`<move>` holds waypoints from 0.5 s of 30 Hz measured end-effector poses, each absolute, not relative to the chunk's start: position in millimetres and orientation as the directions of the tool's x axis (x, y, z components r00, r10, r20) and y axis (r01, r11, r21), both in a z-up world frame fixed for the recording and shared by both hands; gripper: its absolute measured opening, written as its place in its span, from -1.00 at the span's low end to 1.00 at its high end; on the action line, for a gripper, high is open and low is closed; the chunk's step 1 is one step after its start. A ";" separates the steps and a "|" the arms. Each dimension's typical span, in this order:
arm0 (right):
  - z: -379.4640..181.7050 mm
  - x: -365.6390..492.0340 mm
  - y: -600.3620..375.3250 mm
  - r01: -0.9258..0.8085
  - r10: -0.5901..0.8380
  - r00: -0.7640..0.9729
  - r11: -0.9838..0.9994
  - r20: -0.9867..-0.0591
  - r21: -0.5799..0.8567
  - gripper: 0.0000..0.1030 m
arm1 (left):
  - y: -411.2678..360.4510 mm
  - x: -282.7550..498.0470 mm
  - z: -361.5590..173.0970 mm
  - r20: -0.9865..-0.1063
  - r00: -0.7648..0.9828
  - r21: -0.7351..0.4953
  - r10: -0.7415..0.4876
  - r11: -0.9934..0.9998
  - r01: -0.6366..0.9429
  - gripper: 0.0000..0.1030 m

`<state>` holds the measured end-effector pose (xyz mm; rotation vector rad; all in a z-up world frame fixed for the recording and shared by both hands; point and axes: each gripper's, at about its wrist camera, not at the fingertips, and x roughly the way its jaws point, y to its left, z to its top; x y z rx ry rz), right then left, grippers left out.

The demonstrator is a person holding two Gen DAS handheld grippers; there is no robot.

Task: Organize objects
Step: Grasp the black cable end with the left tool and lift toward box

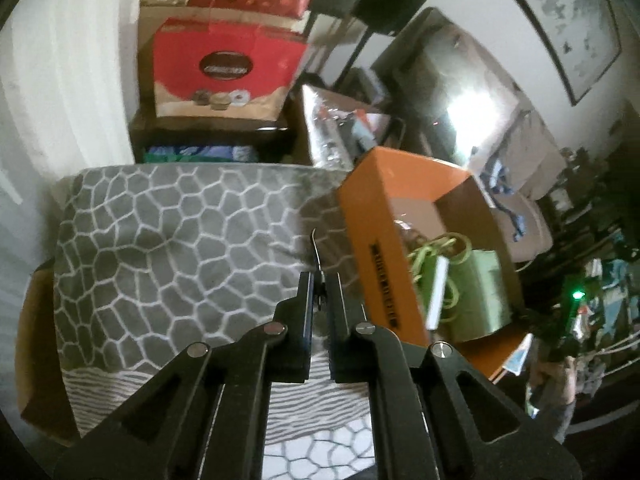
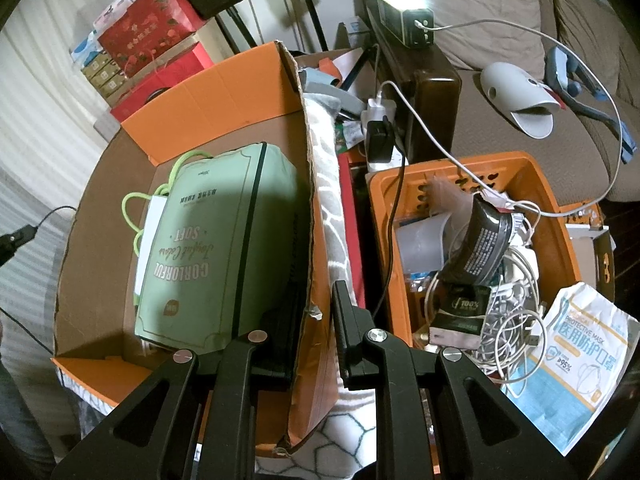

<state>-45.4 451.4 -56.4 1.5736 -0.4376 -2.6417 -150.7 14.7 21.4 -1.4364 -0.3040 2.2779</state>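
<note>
My left gripper (image 1: 319, 280) is shut on a thin dark curved clip (image 1: 316, 246), held over a grey cushion with a white cell pattern (image 1: 168, 240). An orange cardboard box (image 1: 372, 216) stands to its right, with a green package (image 1: 476, 292) inside. In the right wrist view my right gripper (image 2: 320, 304) straddles the right wall of the same orange box (image 2: 224, 80), one finger inside and one outside. The jaws stand apart with the torn cardboard edge between them. The green "Soft" package (image 2: 216, 248) lies in the box with a green cord (image 2: 160, 196).
An orange plastic crate (image 2: 532, 184) at right holds white cables (image 2: 508, 320), a dark pouch (image 2: 484, 240) and small boxes. A face mask pack (image 2: 580, 360) leans on its corner. A sofa with a white object (image 2: 516, 96), a lit lamp (image 2: 404, 12) and stacked red boxes (image 1: 228, 68) surround.
</note>
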 end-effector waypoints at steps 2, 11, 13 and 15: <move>-56.3 -45.5 451.0 -0.112 -0.172 -0.486 -0.960 -0.857 0.257 -0.70 | 18.9 -149.3 31.1 -0.791 -0.388 -0.405 0.473 -0.880 -0.248 -0.89; -59.4 -44.6 450.3 -0.114 -0.171 -0.484 -0.960 -0.858 0.256 -0.70 | 35.0 -142.6 68.6 -0.734 -0.423 -0.443 0.531 -0.847 -0.294 -0.89; -59.4 -44.5 450.4 -0.114 -0.172 -0.484 -0.960 -0.858 0.257 -0.70 | 40.4 -142.0 77.4 -0.725 -0.428 -0.447 0.540 -0.841 -0.306 -0.89; -59.3 -44.7 450.3 -0.114 -0.172 -0.484 -0.960 -0.858 0.257 -0.70 | 47.1 -140.7 85.3 -0.717 -0.431 -0.444 0.547 -0.836 -0.322 -0.89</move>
